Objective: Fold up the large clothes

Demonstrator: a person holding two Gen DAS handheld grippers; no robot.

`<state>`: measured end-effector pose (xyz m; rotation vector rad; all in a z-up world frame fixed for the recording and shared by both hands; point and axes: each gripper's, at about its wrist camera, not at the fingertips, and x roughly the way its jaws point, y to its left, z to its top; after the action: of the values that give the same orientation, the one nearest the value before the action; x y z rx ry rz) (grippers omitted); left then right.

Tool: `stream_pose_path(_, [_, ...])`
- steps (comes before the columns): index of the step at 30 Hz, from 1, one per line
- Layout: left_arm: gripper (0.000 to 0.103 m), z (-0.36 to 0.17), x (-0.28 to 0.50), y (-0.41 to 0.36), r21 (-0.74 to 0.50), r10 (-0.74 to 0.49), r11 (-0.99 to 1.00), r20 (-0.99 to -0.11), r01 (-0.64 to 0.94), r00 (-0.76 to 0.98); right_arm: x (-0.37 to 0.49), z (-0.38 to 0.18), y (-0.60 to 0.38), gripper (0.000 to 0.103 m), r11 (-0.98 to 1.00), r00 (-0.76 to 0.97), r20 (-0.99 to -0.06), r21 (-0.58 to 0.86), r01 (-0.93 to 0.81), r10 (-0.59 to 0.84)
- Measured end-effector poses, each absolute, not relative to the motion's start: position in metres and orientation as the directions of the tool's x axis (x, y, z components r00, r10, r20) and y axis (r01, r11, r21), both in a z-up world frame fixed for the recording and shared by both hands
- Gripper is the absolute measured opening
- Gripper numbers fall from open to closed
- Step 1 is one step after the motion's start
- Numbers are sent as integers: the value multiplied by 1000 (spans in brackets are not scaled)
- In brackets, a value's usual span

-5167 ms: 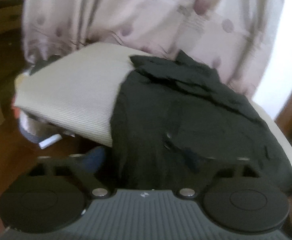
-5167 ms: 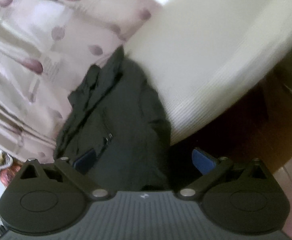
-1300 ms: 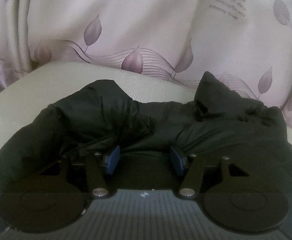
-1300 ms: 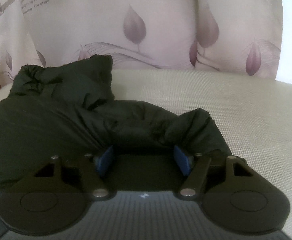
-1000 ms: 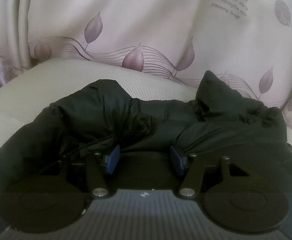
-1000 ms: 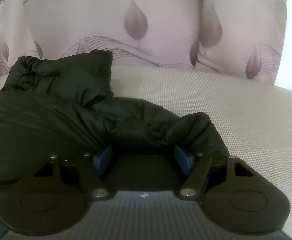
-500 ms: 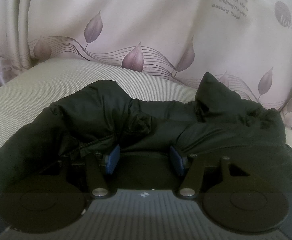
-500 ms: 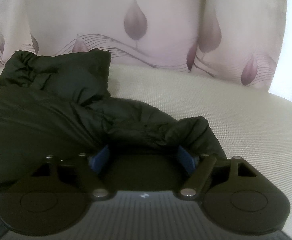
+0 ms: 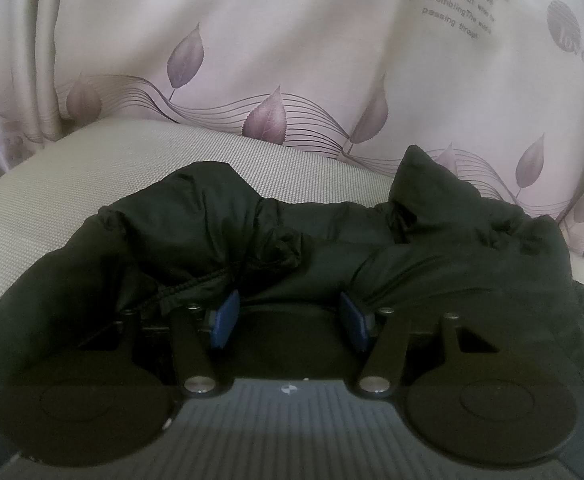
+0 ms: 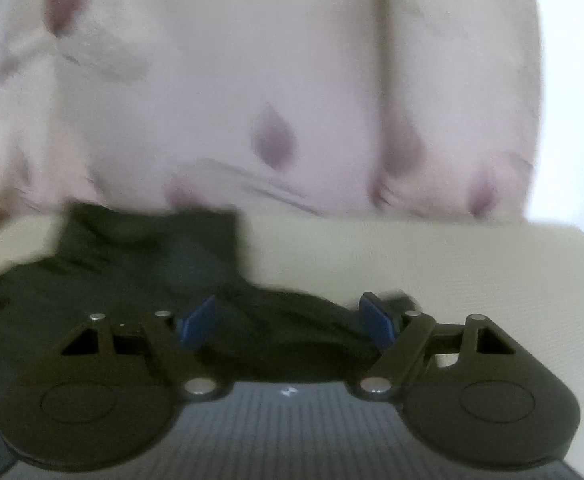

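Observation:
A black padded jacket [image 9: 431, 264] lies crumpled on a cream woven cushion [image 9: 92, 176]. My left gripper [image 9: 290, 318] is low in the jacket's near folds. Its blue pads stand half apart, with bunched fabric and a drawstring gathered against them, so it looks shut on the jacket. In the blurred right wrist view, the right gripper [image 10: 288, 322] is open and wide, lifted a little above the jacket [image 10: 132, 264]. A low fold lies beneath and between its pads, and neither pad presses on it.
A pale curtain [image 9: 292, 60] printed with purple leaves hangs right behind the cushion, and it fills the upper half of the right wrist view too [image 10: 252, 80]. Bare cushion [image 10: 471, 272] stretches to the right of the jacket.
The right gripper has spread its jaws, let the jacket fold drop and risen, so the fold sits lower in its view. The left gripper and its hold look unchanged.

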<state>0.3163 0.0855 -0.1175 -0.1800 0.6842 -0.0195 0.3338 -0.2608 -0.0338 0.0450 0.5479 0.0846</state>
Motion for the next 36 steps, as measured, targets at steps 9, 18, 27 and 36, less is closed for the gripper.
stream_pose_path(9, [58,-117,316,86,-171,-79,985,-627,-38,775,342,-42,-128,78,926,755,-579,-3,-378,307])
stream_pose_path(18, [58,-116,315,87,-183,-87,982,-624,-37,776,373,-84,-106,88,933,679,-685,1,-361,264])
stream_pose_path(27, [58,-117,316,88,-187,-90,982,-628,-38,773,373,-105,-104,96,939,705,-665,-18,-344,246])
stream_pose_path(36, [58,-116,316,87,-189,-91,981,-630,-39,771,351,-42,-204,97,958,794,-538,114,-264,283])
